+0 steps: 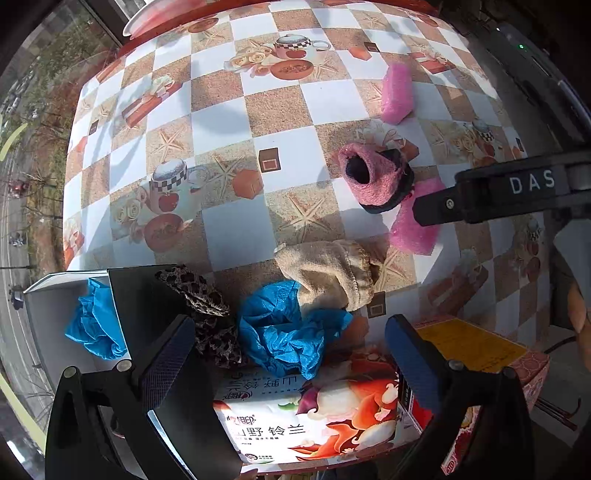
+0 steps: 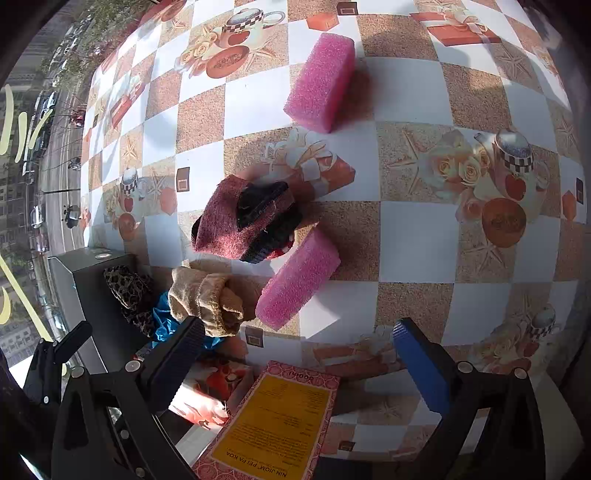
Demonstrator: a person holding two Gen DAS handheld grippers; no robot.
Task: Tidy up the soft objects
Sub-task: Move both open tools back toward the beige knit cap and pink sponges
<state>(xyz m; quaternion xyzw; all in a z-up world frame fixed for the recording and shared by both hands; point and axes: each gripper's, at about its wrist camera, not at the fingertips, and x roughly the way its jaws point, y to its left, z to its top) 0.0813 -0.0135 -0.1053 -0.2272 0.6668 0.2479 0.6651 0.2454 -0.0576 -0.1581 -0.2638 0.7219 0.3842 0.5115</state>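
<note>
On the checkered tablecloth lie two pink sponges, one far (image 2: 320, 82) and one near (image 2: 297, 281), a pink-and-black knit sock (image 2: 246, 221), a beige sock (image 2: 205, 295), a crumpled blue plastic cover (image 1: 287, 328) and a leopard-print cloth (image 1: 207, 302) draped on a black box (image 1: 144, 302). A second blue cover (image 1: 95, 325) lies inside the box. My left gripper (image 1: 288, 358) is open and empty above the blue cover. My right gripper (image 2: 299, 354) is open and empty, short of the near sponge; it also shows in the left wrist view (image 1: 439, 210).
A tissue pack (image 1: 306, 417) with red print lies at the near edge. A pink and yellow carton (image 2: 273, 424) lies beside it. A white plate (image 1: 155, 14) sits at the far table edge. A window with a street view is on the left.
</note>
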